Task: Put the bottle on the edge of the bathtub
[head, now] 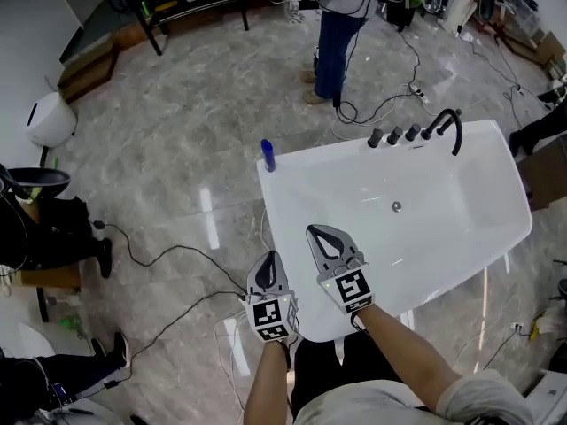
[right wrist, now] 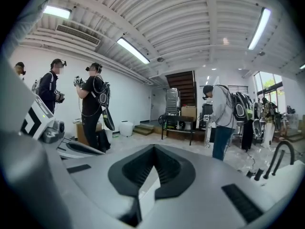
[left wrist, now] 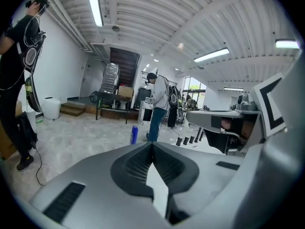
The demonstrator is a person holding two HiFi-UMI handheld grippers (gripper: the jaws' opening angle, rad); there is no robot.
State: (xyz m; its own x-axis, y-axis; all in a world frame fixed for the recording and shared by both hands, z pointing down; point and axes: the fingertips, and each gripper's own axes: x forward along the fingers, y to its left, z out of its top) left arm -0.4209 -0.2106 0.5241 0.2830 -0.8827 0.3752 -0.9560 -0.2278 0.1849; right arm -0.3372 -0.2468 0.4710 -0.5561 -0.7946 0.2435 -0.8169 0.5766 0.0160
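A blue bottle [head: 267,155] stands upright on the far left corner of the white bathtub's rim [head: 292,168]; it also shows small in the left gripper view as the blue bottle [left wrist: 134,134]. My left gripper [head: 268,262] is shut and empty, held over the tub's near left edge, well short of the bottle. My right gripper [head: 322,234] is shut and empty too, raised above the tub's near part beside the left one. In each gripper view the jaws meet at the tip: left gripper [left wrist: 152,144], right gripper [right wrist: 153,148].
Black taps and a curved spout [head: 447,124] line the tub's far rim; a drain [head: 396,206] sits in its basin. A person in jeans [head: 337,34] stands beyond the tub. Cables [head: 168,255] trail over the marble floor. More people [right wrist: 93,104] stand at the left.
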